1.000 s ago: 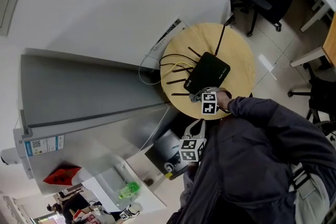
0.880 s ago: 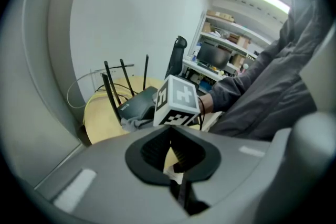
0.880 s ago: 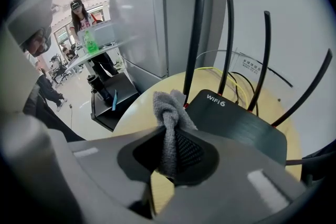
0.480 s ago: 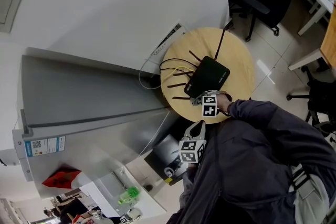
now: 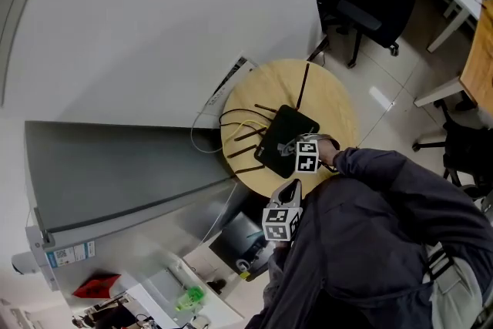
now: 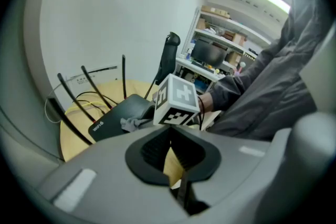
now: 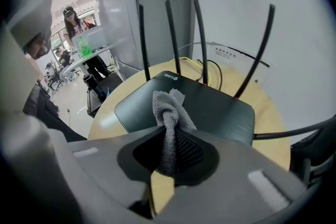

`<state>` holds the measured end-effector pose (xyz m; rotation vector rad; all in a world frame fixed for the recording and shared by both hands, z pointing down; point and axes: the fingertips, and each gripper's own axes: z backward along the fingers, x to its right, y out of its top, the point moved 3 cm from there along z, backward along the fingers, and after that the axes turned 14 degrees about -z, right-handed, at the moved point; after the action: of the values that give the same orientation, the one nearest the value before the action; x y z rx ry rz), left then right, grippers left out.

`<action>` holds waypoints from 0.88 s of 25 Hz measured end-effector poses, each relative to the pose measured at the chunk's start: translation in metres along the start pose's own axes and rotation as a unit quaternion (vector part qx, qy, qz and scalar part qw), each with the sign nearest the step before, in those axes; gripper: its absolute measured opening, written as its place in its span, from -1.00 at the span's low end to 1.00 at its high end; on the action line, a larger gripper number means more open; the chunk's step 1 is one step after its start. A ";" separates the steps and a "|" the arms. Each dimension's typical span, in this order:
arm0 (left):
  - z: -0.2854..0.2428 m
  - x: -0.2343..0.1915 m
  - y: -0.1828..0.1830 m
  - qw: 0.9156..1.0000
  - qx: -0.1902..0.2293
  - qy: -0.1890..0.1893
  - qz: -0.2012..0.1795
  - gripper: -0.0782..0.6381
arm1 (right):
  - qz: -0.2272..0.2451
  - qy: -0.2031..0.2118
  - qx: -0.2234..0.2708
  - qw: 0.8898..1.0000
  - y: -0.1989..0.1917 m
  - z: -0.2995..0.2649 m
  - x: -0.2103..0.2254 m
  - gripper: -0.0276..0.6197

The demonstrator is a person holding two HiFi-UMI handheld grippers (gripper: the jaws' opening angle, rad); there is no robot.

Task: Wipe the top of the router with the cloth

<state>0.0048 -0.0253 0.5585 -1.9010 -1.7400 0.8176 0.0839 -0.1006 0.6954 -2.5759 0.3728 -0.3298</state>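
With the grey cloth (image 7: 167, 107) clamped in the right gripper (image 7: 169, 136) on the black router (image 7: 215, 107) atop the round table (image 7: 270, 139), and the left gripper (image 6: 169, 136) closed empty, wiping is judged under way; a pressed sweep across the top is called for.

The router's (image 7: 210, 107) far edge is fenced by upright antennas (image 7: 170, 34), with cables (image 7: 212, 68) behind; 1 more antenna juts out right. Its near top and the table (image 7: 107, 120) at left are open.
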 end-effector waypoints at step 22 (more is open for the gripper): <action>-0.065 0.031 0.058 1.000 -0.005 0.002 -0.008 -0.78 | -0.005 -0.033 0.013 0.999 -0.038 0.040 0.090 -0.81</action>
<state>0.0925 0.0035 0.5629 -1.8905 -1.7575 0.8009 0.1872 -0.0803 0.6962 -2.5559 0.3293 -0.2523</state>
